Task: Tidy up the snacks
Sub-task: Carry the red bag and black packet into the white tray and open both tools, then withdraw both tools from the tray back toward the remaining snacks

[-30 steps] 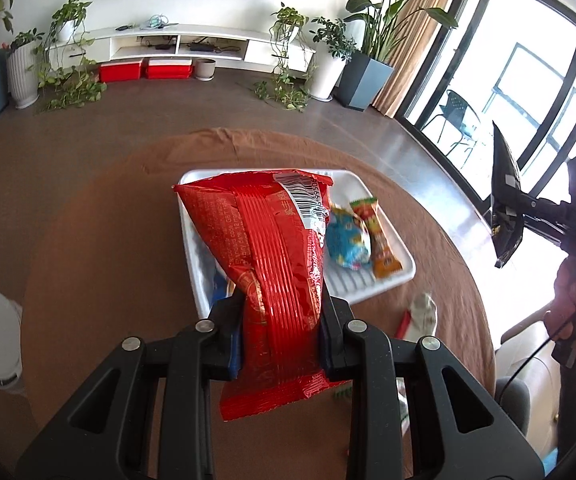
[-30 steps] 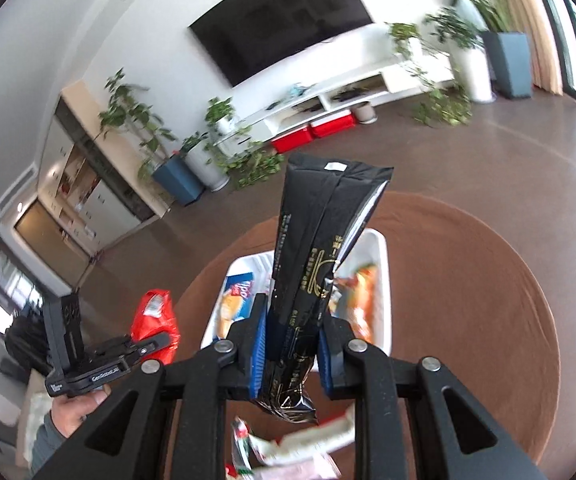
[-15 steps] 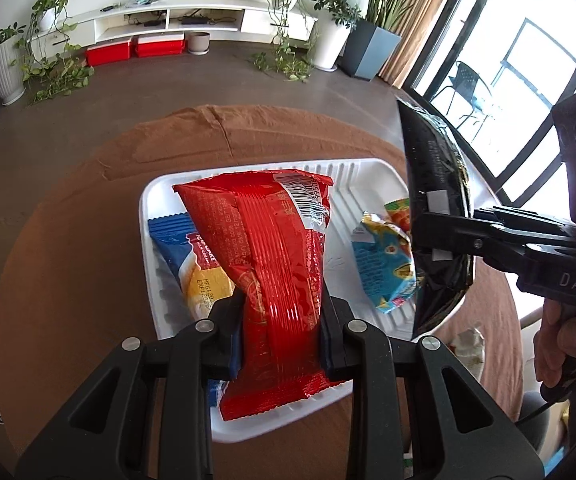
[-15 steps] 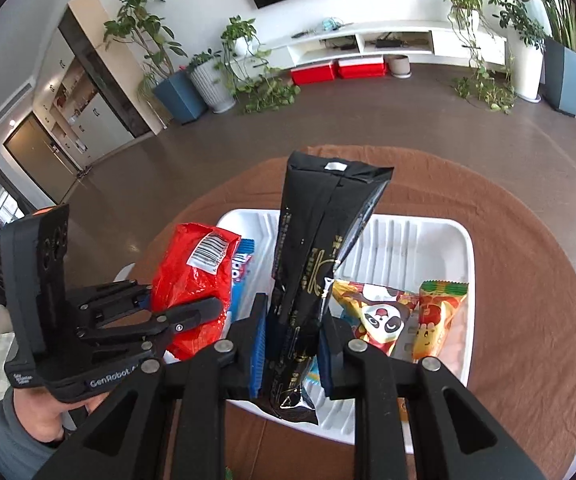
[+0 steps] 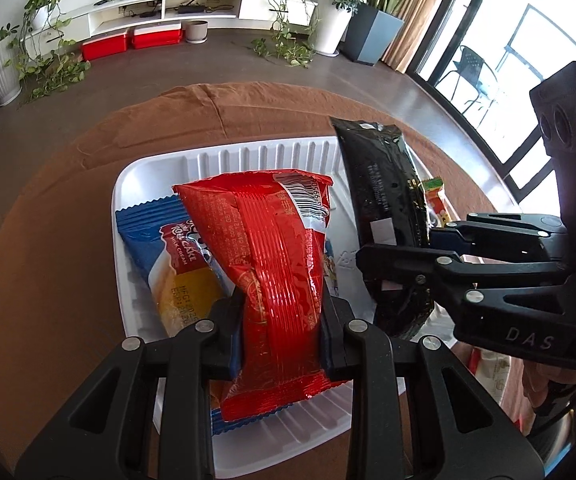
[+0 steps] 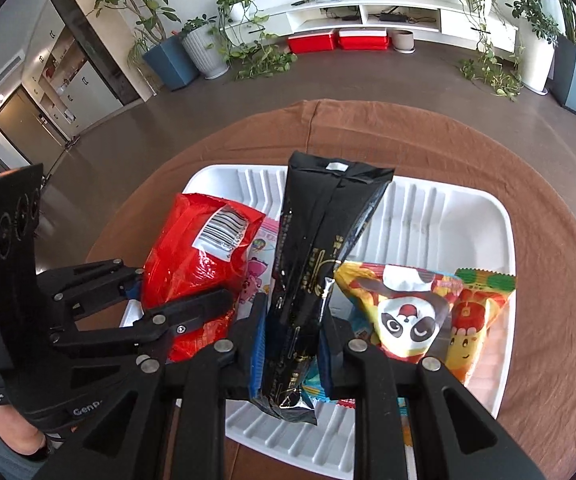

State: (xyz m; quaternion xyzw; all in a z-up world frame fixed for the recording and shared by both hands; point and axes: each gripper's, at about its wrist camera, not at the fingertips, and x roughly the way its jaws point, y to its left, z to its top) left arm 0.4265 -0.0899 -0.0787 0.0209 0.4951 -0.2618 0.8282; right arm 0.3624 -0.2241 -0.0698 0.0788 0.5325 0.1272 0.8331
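My left gripper [image 5: 282, 316] is shut on a red snack bag [image 5: 276, 248], held just over the left half of the white ribbed tray [image 5: 248, 152]. My right gripper [image 6: 291, 340] is shut on a tall black snack pouch [image 6: 319, 240], held over the tray's middle [image 6: 419, 208]. In the left wrist view the right gripper [image 5: 399, 248] and its black pouch [image 5: 383, 200] hang close to the right of the red bag. In the right wrist view the left gripper [image 6: 160, 296] and red bag [image 6: 196, 256] are at the left. A blue cake packet [image 5: 168, 248] lies under the red bag.
A panda packet [image 6: 399, 312] and a yellow-orange packet [image 6: 475, 312] lie in the tray's right part, a pink packet [image 6: 260, 264] between the two held bags. The round table wears a brown cloth [image 6: 547, 208]. More wrappers [image 5: 491, 372] lie off the tray, near the table's edge.
Both grippers came down and forward over the tray with their bags, drawing close together. The tray now fills the lower middle of both views.
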